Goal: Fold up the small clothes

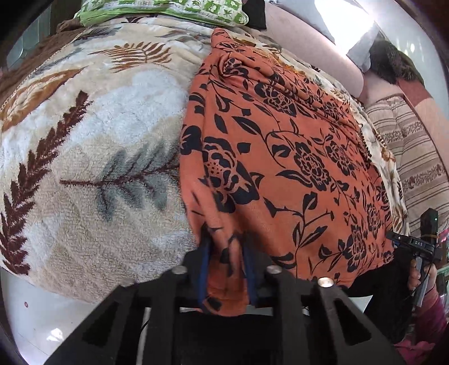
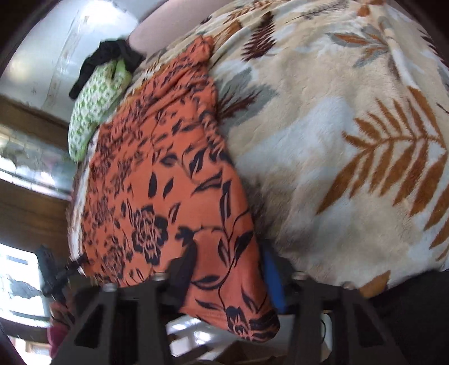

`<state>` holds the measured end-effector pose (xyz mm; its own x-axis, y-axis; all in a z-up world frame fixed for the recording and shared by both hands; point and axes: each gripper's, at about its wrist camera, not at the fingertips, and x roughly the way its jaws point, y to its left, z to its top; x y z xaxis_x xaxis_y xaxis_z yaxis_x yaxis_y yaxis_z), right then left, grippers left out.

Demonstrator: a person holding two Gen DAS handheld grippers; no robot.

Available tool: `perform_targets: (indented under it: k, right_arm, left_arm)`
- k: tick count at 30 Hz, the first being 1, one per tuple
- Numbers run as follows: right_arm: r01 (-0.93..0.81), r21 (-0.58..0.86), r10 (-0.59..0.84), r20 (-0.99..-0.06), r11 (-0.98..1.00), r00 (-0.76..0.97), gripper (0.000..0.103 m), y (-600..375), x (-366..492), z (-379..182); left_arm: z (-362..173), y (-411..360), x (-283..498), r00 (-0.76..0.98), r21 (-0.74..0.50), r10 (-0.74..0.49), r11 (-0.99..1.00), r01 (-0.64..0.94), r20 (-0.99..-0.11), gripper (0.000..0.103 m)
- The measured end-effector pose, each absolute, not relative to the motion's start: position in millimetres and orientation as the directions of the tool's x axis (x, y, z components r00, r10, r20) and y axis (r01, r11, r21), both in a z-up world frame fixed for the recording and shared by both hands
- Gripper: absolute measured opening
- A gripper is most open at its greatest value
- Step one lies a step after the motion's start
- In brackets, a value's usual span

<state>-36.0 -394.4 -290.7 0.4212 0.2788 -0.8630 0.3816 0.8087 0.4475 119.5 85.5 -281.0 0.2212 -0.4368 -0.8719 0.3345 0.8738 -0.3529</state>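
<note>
An orange garment with a black flower print (image 1: 280,157) lies spread on a fleece blanket on a bed, and its near hem hangs over the bed's edge. My left gripper (image 1: 226,250) is shut on the hem's left corner, a fold of cloth bunched between the blue pads (image 1: 204,252). In the right wrist view the same garment (image 2: 157,179) runs away from me. Its near right corner droops flat between the fingers of my right gripper (image 2: 227,275). That gripper is open, its dark finger (image 2: 182,269) and blue pad (image 2: 273,278) standing on either side of the corner.
The cream blanket with a leaf pattern (image 1: 92,146) covers the bed. A green-and-white pillow (image 1: 168,9) lies at the head with dark cloth (image 2: 109,56) beside it. A striped quilt (image 1: 415,157) hangs at the right. White floor (image 1: 42,314) lies below the bed's edge.
</note>
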Motion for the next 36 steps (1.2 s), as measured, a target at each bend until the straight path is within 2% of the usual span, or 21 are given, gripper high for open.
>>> perform_targets:
  k: [4, 7, 12, 13, 15, 16, 21, 26, 29, 36]
  right_arm:
    - [0.347, 0.358, 0.215, -0.896, 0.867, 0.388, 0.029, -375.9, -35.8, -290.2]
    - [0.333, 0.324, 0.194, -0.909, 0.886, 0.368, 0.029, -371.1, -33.3, -290.9]
    - [0.294, 0.285, 0.174, -0.920, 0.912, 0.351, 0.032, -361.1, -28.6, -291.4]
    - [0.271, 0.265, 0.163, -0.924, 0.925, 0.346, 0.030, -356.8, -27.9, -290.6]
    - [0.248, 0.265, 0.174, -0.927, 0.932, 0.333, 0.012, -354.2, -26.4, -287.2]
    - [0.246, 0.271, 0.181, -0.926, 0.931, 0.331, 0.007, -354.9, -25.1, -284.1]
    - [0.236, 0.409, 0.299, -0.871, 0.881, 0.391, 0.006, -364.4, -12.6, -252.0]
    - [0.233, 0.557, 0.392, -0.771, 0.797, 0.501, 0.006, -387.9, 14.3, -212.7]
    - [0.236, 0.611, 0.407, -0.720, 0.755, 0.562, 0.006, -410.4, 42.0, -194.2]
    - [0.301, 0.650, 0.329, -0.664, 0.698, 0.671, 0.006, -476.5, 148.0, -177.5]
  left_arm:
    - [-285.4, 89.7, 123.8, 0.206, -0.389, -0.465, 0.863, 0.324, -0.861, 0.015]
    - [-286.8, 91.6, 124.2, 0.195, -0.412, -0.487, 0.851, 0.326, -0.852, 0.019]
    - [-284.9, 90.1, 123.5, 0.192, -0.408, -0.493, 0.841, 0.356, -0.849, 0.018]
    - [-284.7, 90.9, 123.8, 0.191, -0.403, -0.489, 0.842, 0.358, -0.851, 0.013]
    - [-285.6, 94.1, 126.3, 0.180, -0.412, -0.490, 0.844, 0.344, -0.853, 0.009]
    - [-285.4, 96.9, 127.9, 0.172, -0.432, -0.505, 0.838, 0.335, -0.846, 0.008]
    - [-270.1, 103.6, 136.2, 0.141, -0.506, -0.572, 0.797, 0.330, -0.808, 0.007]
    - [-222.8, 105.2, 164.8, 0.182, -0.559, -0.646, 0.745, 0.363, -0.742, 0.007]
    - [-190.1, 100.7, 199.8, 0.220, -0.575, -0.672, 0.728, 0.374, -0.707, 0.007]
    - [-142.8, 63.0, 318.1, 0.295, -0.600, -0.699, 0.713, 0.362, -0.652, 0.007]
